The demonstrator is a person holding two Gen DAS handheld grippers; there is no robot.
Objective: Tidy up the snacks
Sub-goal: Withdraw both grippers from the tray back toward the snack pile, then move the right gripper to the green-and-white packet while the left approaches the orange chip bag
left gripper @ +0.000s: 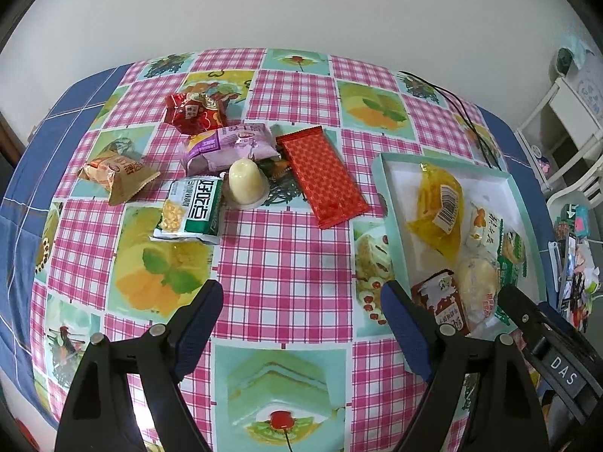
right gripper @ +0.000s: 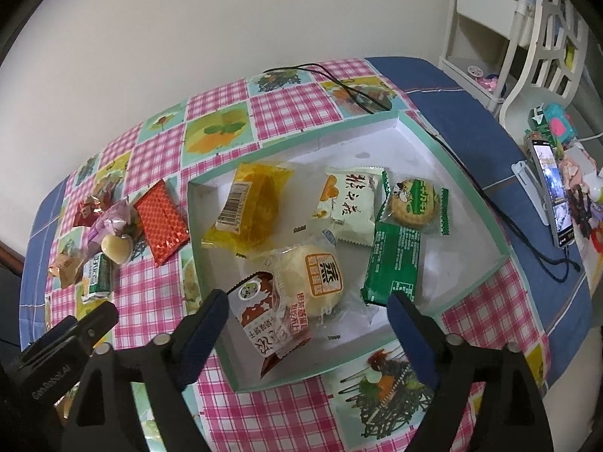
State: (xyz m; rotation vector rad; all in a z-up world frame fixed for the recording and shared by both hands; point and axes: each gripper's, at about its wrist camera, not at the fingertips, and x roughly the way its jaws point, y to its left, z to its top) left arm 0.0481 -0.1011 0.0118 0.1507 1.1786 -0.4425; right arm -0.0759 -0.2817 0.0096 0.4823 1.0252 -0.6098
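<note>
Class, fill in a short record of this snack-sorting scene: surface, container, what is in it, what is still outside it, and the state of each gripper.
surface: checked tablecloth
container: shallow box
in box: yellow packet, steamed bun, green packet, round biscuit
outside box: red wrapper, jelly cup, purple packet
left gripper: open, empty
right gripper: open above box

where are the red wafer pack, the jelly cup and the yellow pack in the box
red wafer pack [left gripper: 322,175], left wrist view, middle of wrapper
jelly cup [left gripper: 245,180], left wrist view, side wall
yellow pack [right gripper: 250,207], right wrist view, middle of wrapper
</note>
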